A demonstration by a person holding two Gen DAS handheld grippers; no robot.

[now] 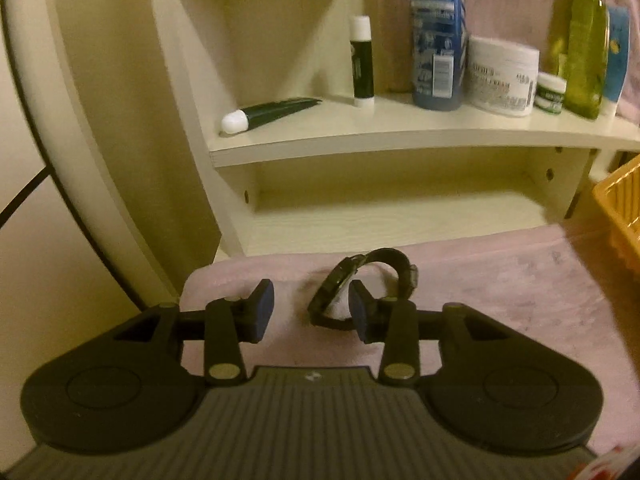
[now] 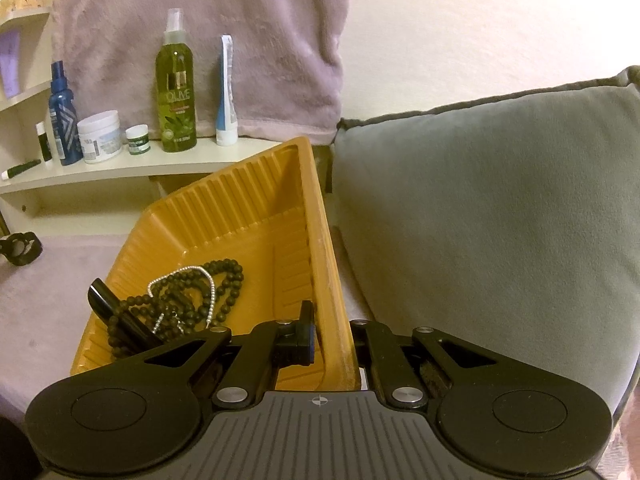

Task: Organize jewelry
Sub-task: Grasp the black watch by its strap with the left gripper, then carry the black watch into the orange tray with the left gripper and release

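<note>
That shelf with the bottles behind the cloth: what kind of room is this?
Probably a bedroom vanity corner: toiletries such as an olive spray bottle on a cream shelf, a grey cushion, and a jewelry tray.

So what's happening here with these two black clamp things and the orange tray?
A person is tidying jewelry with a handheld gripper in each hand. The right gripper is clamped on the wall of the orange tray, which already holds a black bead necklace and a silver chain. The left gripper is open over the pink cloth, its jaws either side of a black watch but not yet gripping it.
</note>
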